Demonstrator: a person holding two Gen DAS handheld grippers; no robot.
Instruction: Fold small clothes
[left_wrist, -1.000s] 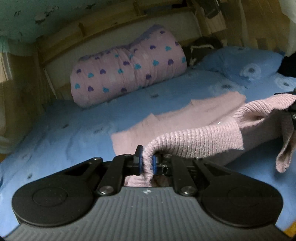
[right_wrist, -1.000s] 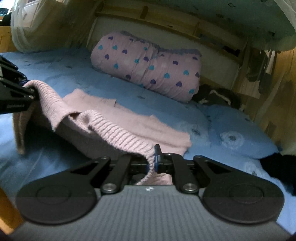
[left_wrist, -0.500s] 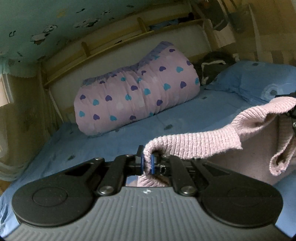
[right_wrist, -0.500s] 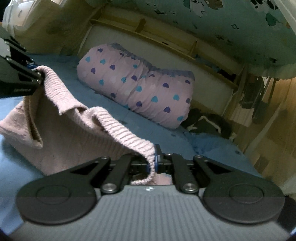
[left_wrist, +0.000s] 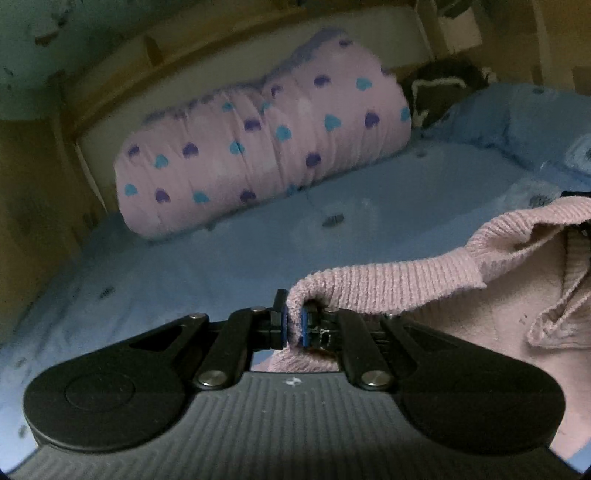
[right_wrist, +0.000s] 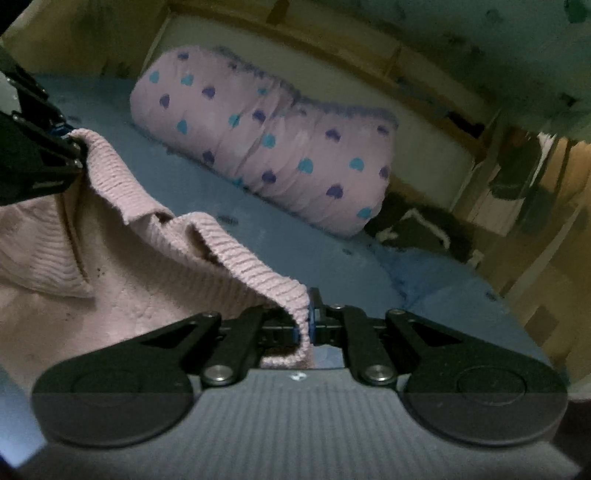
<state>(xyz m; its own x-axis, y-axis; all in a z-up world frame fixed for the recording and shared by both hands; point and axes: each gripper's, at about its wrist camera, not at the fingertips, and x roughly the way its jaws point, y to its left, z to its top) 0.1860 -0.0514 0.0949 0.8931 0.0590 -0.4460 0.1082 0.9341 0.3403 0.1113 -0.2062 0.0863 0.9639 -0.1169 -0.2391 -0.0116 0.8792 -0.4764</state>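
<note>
A small pink knitted sweater (left_wrist: 406, 280) hangs stretched between both grippers above the blue bedsheet (left_wrist: 221, 266). My left gripper (left_wrist: 293, 326) is shut on one end of its ribbed hem, the fabric pinched between the blue pads. In the right wrist view my right gripper (right_wrist: 303, 326) is shut on the hem's other end, and the pink sweater (right_wrist: 122, 266) sags down to the left. The left gripper (right_wrist: 72, 142) shows there at the left edge, clamped on the same hem. The lower part of the garment is hidden below the grippers.
A rolled pink quilt with blue and purple hearts (left_wrist: 266, 147) lies along the wooden headboard (left_wrist: 184, 59). A blue pillow (left_wrist: 517, 125) and a dark bundle with a white cord (left_wrist: 439, 92) sit at the right. Wooden furniture (right_wrist: 554, 229) stands beside the bed.
Both grippers have carried the sweater's hem forward over the bed toward the quilt. The part that lay spread on the sheet is now out of sight beneath the raised hem.
</note>
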